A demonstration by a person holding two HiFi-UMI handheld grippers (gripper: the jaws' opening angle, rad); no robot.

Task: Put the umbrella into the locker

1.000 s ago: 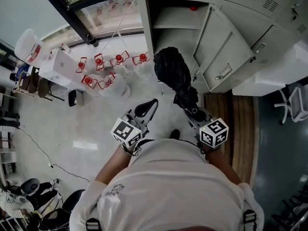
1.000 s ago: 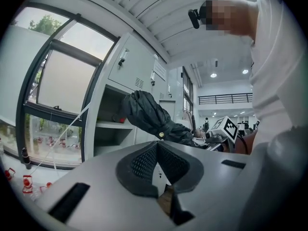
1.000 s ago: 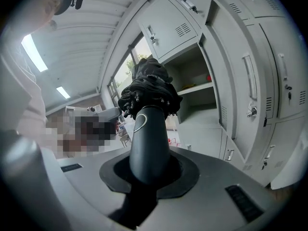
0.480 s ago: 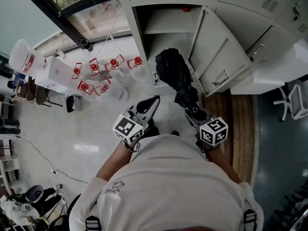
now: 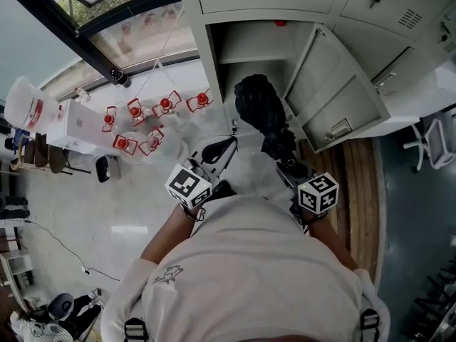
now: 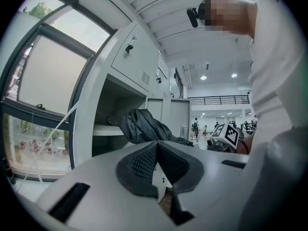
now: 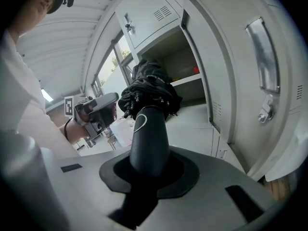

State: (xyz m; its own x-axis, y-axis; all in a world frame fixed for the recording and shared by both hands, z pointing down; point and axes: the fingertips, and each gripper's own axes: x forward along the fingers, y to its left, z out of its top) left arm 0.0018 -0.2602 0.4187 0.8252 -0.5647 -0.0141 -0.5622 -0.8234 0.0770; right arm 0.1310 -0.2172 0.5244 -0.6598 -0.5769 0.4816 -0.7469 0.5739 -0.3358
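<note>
Right gripper (image 5: 287, 164) is clamped on the smooth black handle of the folded black fabric umbrella (image 5: 260, 109). The right gripper view shows the handle (image 7: 147, 138) wedged between both pads, and the crumpled canopy (image 7: 149, 93) sticks out ahead toward the locker. Left gripper (image 5: 219, 149) is closed with nothing in it, its mesh pads (image 6: 144, 160) meeting at the tips, and it hangs just beside the umbrella on its left.

The tall pale-grey metal locker (image 5: 208, 63) has one compartment open. Its door (image 5: 331, 95) is swung out to the right, with an inner shelf (image 5: 249, 48) near the top.

The umbrella is in the air, nothing under it but the floor. Its canopy end is at the front edge of the open compartment, below the shelf. Can't tell whether the tip has crossed the front edge; in the left gripper view it overlaps the shelf line (image 6: 108, 129).

Progress looks like: door open, umbrella picked up and brought to the opening. Left to do: push it fully in, set it down inside, let go of the handle, pull back. Likely past halfway.
</note>
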